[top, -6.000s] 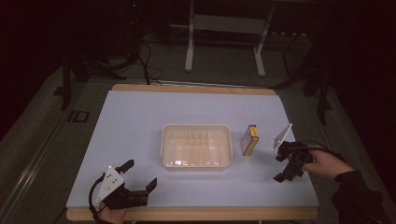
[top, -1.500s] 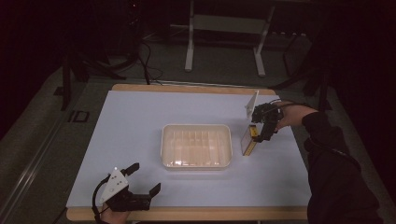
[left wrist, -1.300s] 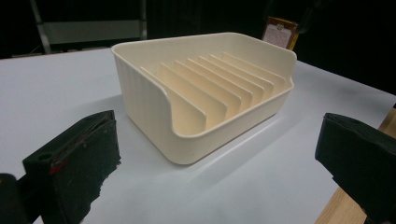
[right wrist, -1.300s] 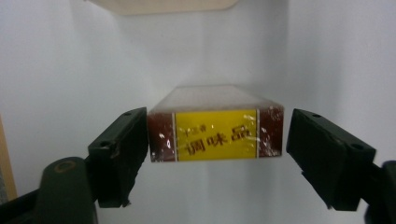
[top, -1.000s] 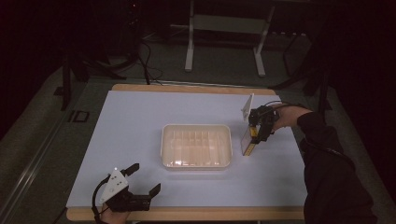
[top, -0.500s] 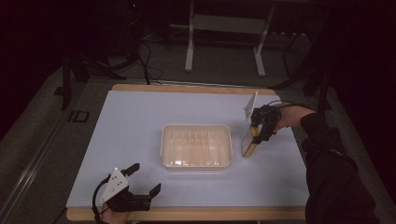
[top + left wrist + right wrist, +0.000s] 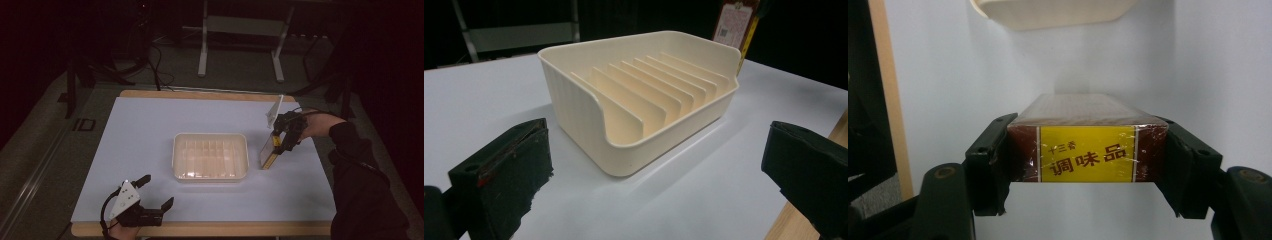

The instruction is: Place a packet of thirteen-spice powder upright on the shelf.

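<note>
Cream ribbed tray point(image 7: 210, 156) mid-table, right claw point(image 7: 281, 141) clenching seasoning box point(image 7: 268, 152) beside it, left claw point(image 7: 150, 192) released.

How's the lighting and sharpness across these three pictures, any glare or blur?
High view: the lit white table stands out against dark, dim surroundings, and the picture is soft. Left gripper view: the cream tray is sharp with a soft shadow at its base; the near jaws blur. Right gripper view: the wrapped box shows small glints of glare on its yellow label, print still legible.
</note>
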{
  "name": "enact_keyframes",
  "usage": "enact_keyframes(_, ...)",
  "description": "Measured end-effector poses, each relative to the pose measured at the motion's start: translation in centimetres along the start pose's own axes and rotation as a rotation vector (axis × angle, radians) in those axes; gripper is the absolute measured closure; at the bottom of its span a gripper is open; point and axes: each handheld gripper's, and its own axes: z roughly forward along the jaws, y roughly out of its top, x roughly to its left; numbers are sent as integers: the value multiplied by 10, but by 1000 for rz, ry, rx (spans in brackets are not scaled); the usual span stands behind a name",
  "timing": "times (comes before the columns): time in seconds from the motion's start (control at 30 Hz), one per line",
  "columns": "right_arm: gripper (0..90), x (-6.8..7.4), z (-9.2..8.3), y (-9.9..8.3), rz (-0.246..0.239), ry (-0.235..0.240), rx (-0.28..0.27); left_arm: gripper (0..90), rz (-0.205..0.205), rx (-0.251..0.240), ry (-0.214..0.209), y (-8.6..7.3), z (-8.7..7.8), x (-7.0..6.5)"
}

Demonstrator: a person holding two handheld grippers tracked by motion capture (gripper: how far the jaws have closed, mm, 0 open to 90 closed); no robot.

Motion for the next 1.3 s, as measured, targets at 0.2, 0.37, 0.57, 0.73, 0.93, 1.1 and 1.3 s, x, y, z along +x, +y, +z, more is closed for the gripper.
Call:
enact_keyframes(0.2, 317, 8, -11, 1, -16, -12, -26, 0, 22, 17, 8, -1, 2, -1)
enact_keyframes(0.37, 317, 11, -19, 1, -10, -18, -23, 0, 56, 27, 9, -1, 3, -3)
enact_keyframes(0.57, 318, 17, -34, 7, -5, -29, -23, 0, 74, 30, 15, -1, 4, -3)
enact_keyframes(0.73, 317, 21, -44, 14, -10, -36, -29, 0, 69, 23, 13, -1, 3, -3)
enact_keyframes(0.93, 318, 26, -56, 21, -26, -53, -44, 0, 56, 8, 0, 0, 3, -2)
enact_keyframes(1.1, 317, 31, -61, 28, -59, -61, -50, 0, 54, 3, -9, 0, 3, -2)
enact_keyframes(1.3, 318, 34, -65, 34, -80, -58, -58, 0, 56, 6, -18, 0, 3, -3)
